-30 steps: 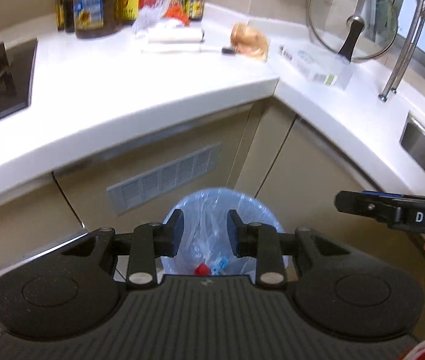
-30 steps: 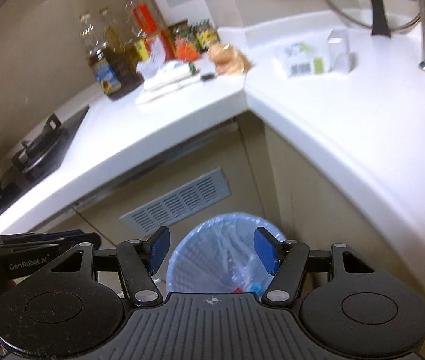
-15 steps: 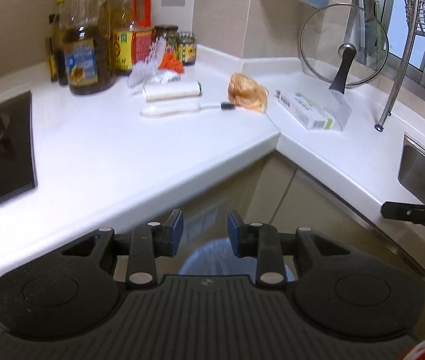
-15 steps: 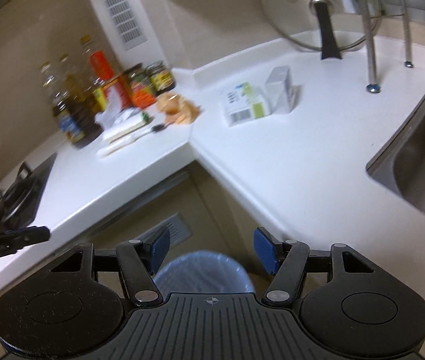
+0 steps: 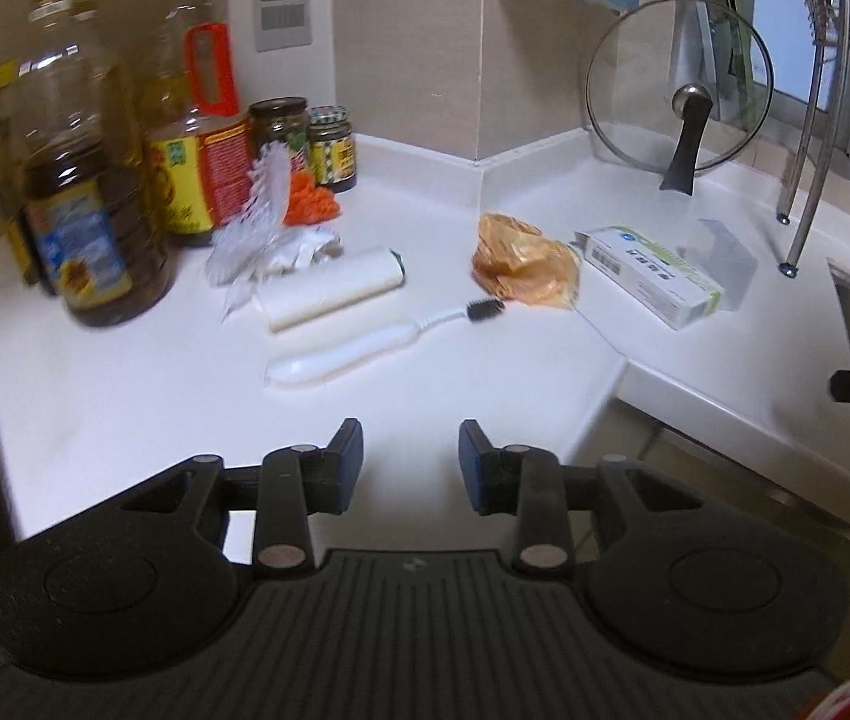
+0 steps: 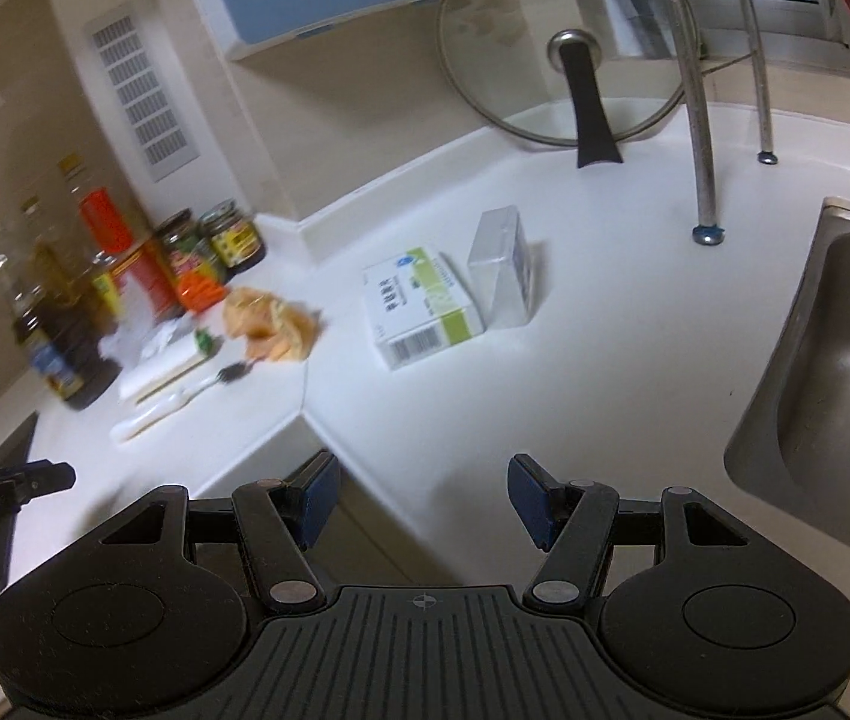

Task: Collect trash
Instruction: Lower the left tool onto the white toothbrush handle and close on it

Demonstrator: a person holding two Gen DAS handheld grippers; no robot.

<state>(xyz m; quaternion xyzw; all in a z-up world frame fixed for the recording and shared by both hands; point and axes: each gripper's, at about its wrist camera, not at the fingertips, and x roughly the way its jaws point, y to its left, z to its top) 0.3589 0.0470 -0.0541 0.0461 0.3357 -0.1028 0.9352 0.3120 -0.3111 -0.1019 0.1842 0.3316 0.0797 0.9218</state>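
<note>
Two hand-held grippers hover over a white corner surface [image 5: 125,384], both empty: the left hand-held gripper [image 5: 405,457] with jaws apart, the right hand-held gripper [image 6: 423,495] spread wider. Likely trash lies ahead, within reach: a crumpled orange bag [image 5: 523,261], crumpled white wrapper [image 5: 263,240] and green-and-white box [image 6: 423,306]. Oil bottles [image 5: 89,198] hold dark and yellow liquid. Jars [image 5: 305,138] stand at the wall.
</note>
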